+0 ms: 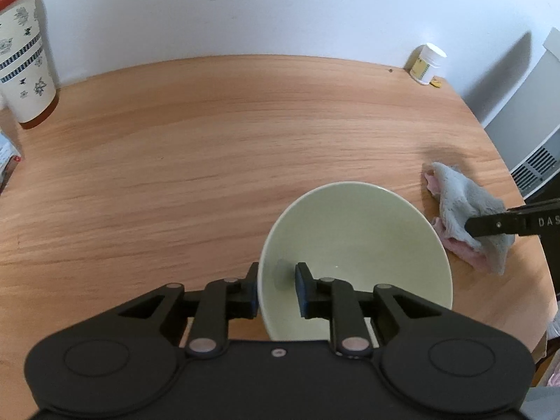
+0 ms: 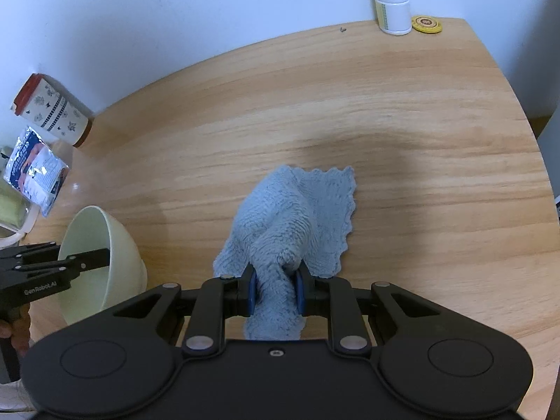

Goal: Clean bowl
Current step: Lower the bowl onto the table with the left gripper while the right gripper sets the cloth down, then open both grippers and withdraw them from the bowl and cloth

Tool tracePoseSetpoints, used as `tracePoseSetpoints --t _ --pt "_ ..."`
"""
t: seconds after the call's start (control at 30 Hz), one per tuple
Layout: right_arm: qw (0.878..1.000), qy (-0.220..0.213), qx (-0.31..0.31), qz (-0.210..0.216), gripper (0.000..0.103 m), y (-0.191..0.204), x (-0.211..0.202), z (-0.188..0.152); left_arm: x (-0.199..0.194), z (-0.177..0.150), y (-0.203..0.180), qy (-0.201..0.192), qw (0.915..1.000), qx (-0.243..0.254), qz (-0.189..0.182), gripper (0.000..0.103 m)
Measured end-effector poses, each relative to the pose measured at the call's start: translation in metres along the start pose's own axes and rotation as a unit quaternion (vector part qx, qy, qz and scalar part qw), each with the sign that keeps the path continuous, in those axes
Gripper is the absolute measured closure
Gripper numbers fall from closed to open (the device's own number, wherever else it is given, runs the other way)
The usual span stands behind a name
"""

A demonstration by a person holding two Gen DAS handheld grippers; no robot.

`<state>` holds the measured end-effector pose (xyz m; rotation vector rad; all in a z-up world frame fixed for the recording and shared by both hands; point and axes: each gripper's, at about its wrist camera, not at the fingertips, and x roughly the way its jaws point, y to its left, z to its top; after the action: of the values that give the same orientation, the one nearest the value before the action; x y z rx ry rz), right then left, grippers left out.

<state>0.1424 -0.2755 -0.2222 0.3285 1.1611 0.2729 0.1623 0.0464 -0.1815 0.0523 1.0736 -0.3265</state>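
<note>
Low and centre in the left view, my left tongs (image 1: 276,288) straddle the near wall of the pale green bowl (image 1: 353,245): one finger outside, one inside. A gap shows between the inner pad and the wall, so I can't tell whether the wall is really pinched. The bowl is tipped, its mouth facing the right tongs, and sits on the wooden table (image 1: 175,175). Inside looks bare; I see no clear dirt, though glare hides detail.

Bottom centre of the right view, my right tongs (image 2: 276,292) are pressed together on a bunched fold of the grey cloth (image 2: 297,217); the rest of the cloth trails on the table, well right of the bowl.

Risks as I judge them:
- Loose hold on the wall: any push from the cloth could spin or slide the bowl off the pads.
- Tilted bowl could roll toward the near table edge.
- Only a thin fold is gripped, so the cloth may pull free or drag.
- Hard fingertips might hit the bowl instead of cloth.

The bottle (image 2: 392,3) in the upper right looks out of reach.
</note>
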Motion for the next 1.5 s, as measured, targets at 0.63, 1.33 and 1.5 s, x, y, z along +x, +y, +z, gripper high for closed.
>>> tracePoseSetpoints --t 0.63,1.33,1.5 --pt "0.998 -0.046 -0.04 -0.034 0.006 0.025 -0.058 -0.035 -0.052 -0.009 -0.049 0.007 0.9963 -0.012 0.085 0.001" --pt "0.996 -0.045 -0.081 -0.006 0.0 0.072 -0.214 -0.076 -0.206 -0.035 -0.152 -0.046 0.9903 -0.023 0.129 0.001" --pt "0.993 -0.078 -0.083 -0.017 0.0 0.081 -0.239 -0.087 -0.222 -0.038 -0.16 -0.058 0.9889 0.007 0.137 0.001"
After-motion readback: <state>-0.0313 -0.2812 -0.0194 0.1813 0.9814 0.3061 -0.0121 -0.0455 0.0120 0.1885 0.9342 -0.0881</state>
